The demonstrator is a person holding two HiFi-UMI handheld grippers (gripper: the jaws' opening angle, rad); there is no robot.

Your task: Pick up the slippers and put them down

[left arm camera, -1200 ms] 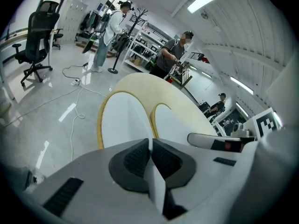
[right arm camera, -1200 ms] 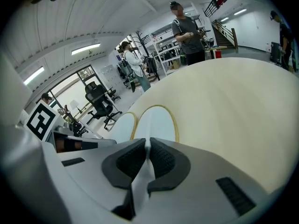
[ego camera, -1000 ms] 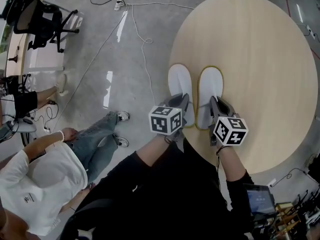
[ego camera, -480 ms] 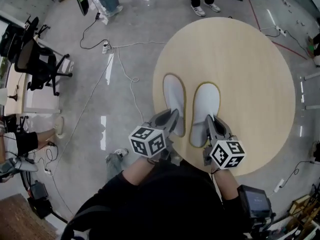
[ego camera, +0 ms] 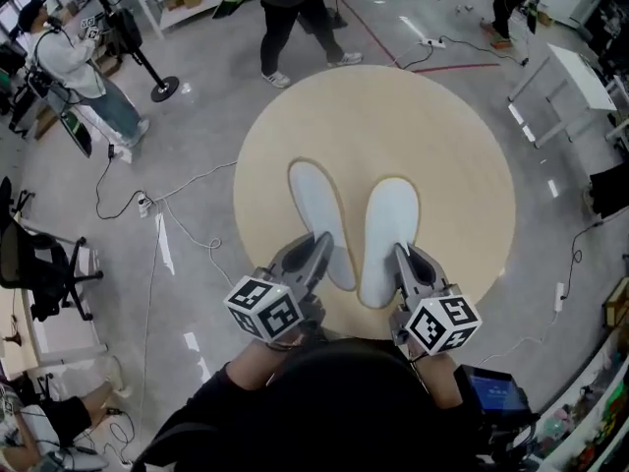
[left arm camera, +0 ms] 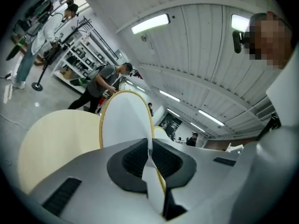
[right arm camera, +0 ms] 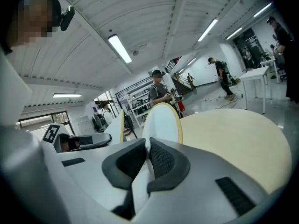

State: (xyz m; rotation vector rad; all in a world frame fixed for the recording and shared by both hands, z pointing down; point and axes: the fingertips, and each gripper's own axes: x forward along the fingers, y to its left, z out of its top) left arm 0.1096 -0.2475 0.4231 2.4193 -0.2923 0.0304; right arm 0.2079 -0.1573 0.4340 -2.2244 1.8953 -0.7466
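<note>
Grips the left slipper [ego camera: 313, 197] by its near edge in the left tool [ego camera: 323, 238], jaws pressed tight together on the thin rim. Grips the right slipper [ego camera: 390, 226] the same way in the right tool [ego camera: 401, 251], shut on the fabric. Holds both side by side, toes pointing far, apart from each other and apparently raised off the round bench [ego camera: 447, 155]. Pinching at the near ends probably leaves the soles free to go down flat. Judged as carry stage; set-down not yet done.

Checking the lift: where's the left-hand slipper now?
Head view, left of centre: the left-hand slipper is over the round table, its near end pinched in the left gripper, right beside the other slipper.
</note>
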